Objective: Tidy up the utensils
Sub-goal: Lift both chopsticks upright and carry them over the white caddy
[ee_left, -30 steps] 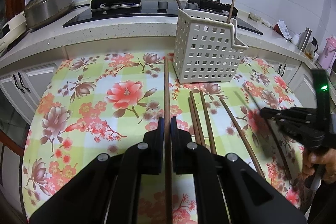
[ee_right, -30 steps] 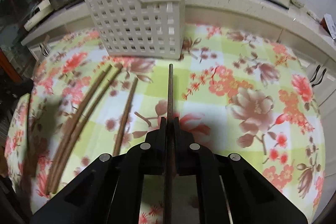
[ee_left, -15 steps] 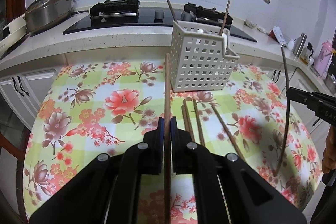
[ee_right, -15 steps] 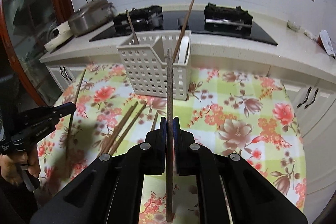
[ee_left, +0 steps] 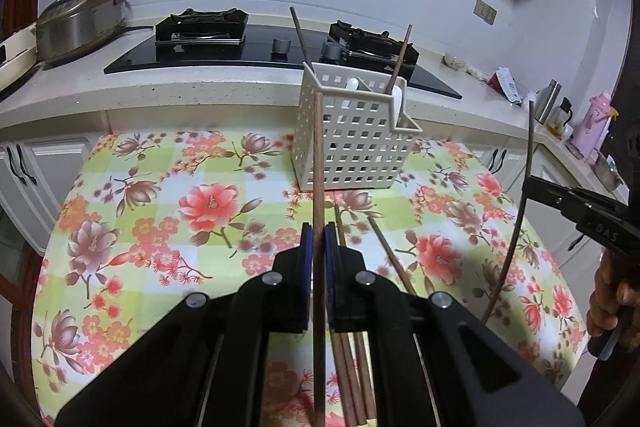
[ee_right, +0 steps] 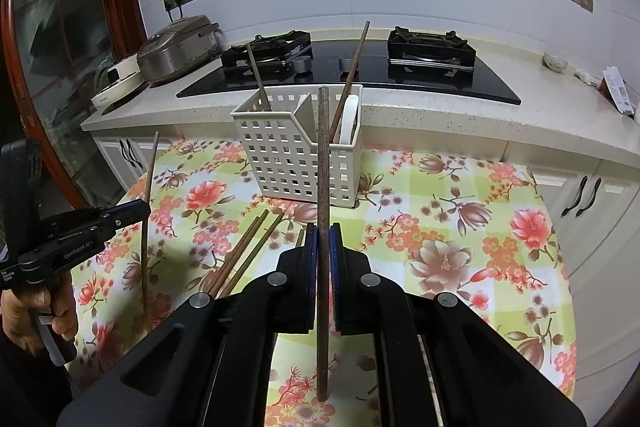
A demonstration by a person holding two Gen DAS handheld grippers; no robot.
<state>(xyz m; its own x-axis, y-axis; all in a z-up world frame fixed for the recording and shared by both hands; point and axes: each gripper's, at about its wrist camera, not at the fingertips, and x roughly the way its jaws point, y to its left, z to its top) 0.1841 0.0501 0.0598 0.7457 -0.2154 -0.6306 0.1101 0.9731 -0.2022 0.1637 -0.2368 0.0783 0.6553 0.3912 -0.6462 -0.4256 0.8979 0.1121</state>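
Observation:
My left gripper [ee_left: 318, 239] is shut on a brown chopstick [ee_left: 318, 167] held upright above the floral tablecloth [ee_left: 160, 211]. My right gripper [ee_right: 323, 239] is shut on another brown chopstick [ee_right: 323, 155], also upright. A white perforated utensil basket [ee_left: 356, 143] stands at the table's far side with two chopsticks and white spoons in it; it also shows in the right wrist view [ee_right: 296, 151]. Several loose chopsticks [ee_right: 248, 251] lie on the cloth in front of the basket. Each gripper shows in the other's view: the right [ee_left: 532, 183] and the left [ee_right: 140, 207].
Behind the table runs a counter [ee_left: 200, 91] with a black gas hob [ee_left: 224, 39] and a rice cooker [ee_left: 80, 19]. Bottles and a pink kettle [ee_left: 596, 119] stand at the far right. White cabinets [ee_right: 588, 207] flank the table.
Both grippers have lifted their chopsticks off the cloth and tilted them upright. The views have pulled back and up from the table.

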